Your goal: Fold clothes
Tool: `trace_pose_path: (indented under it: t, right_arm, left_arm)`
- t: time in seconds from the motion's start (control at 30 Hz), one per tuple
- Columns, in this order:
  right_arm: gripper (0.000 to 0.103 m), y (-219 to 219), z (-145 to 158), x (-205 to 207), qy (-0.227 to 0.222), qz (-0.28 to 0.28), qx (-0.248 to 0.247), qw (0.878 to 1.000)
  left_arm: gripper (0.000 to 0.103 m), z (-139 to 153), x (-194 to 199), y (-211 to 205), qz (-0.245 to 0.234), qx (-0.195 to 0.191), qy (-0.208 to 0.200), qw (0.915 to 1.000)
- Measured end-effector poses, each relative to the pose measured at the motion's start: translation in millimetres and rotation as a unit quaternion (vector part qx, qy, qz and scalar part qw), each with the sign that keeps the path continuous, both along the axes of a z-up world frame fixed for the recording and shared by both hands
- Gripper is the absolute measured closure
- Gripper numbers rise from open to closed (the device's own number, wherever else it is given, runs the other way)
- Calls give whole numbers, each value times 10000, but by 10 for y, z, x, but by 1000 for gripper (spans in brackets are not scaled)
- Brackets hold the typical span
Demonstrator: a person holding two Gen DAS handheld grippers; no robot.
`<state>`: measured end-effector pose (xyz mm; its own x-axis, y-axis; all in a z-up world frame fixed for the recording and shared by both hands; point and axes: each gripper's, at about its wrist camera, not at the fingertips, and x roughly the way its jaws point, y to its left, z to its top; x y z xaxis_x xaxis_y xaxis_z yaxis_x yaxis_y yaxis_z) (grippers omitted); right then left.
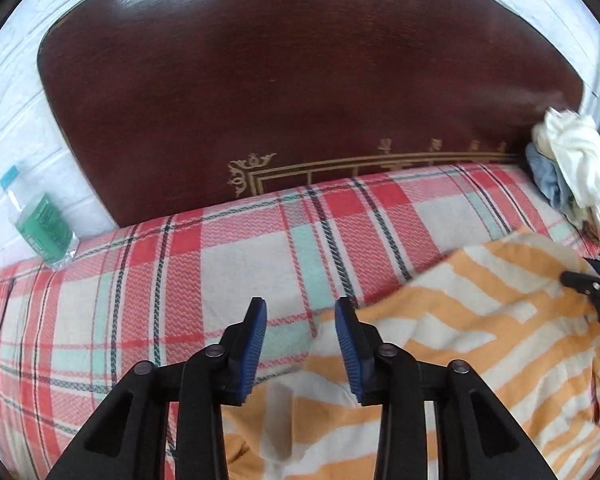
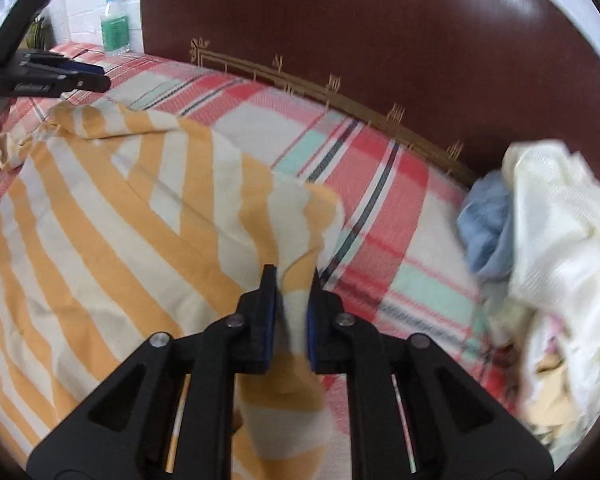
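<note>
Left wrist view: the left claw [image 1: 300, 312] hangs open over the bed [image 1: 240, 248], its pads empty; the orange striped garment [image 1: 460, 320] lies just ahead and to its right, on the plaid blanket. A bottle [image 1: 40, 220] stands far left by the dark headboard [image 1: 300, 100].

Right wrist view: the right claw [image 2: 294, 280] pinches a raised corner of the garment [image 2: 120, 220]. A heap of clothes [image 2: 548, 240] sits to its right. Judging by this, the left claw should take the opposite corner first, so the fold lands even.

Black plastic grippers, ribbed blue fingers [image 1: 256, 344] (silver pivot screws), triangular cut-outs
</note>
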<state>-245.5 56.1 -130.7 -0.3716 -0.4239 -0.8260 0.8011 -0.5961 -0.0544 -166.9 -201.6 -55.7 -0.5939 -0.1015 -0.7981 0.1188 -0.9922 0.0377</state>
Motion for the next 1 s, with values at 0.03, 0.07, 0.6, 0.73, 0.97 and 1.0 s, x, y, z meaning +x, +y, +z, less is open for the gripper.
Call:
trace_pose_path:
  t: [0.03, 0.07, 0.6, 0.73, 0.97, 1.0]
  right_arm:
    - [58, 35, 1, -2, 1, -36, -34, 10000]
    - [47, 138, 20, -5, -114, -118, -242, 9996]
    - [36, 1166, 185, 208, -1170, -960, -1936, 9693]
    - [36, 1440, 266, 409, -984, -1110, -1929, 9699]
    - [36, 2216, 197, 684, -778, -2089, -1389, 9649]
    - [35, 2322, 167, 711, -799, -2217, -1370, 9621]
  left_arm:
    - [51, -2, 51, 56, -158, -37, 27, 9999]
    - [50, -4, 101, 112, -315, -74, 54, 9995]
    - [47, -320, -277, 176, -150, -577, -438, 9973]
    - [48, -194, -254, 9, 496, -388, -173, 9979]
    - [39, 78, 305, 509, -512, 183, 510, 9972]
    - [38, 96, 374, 621, -732, 301, 527, 9955]
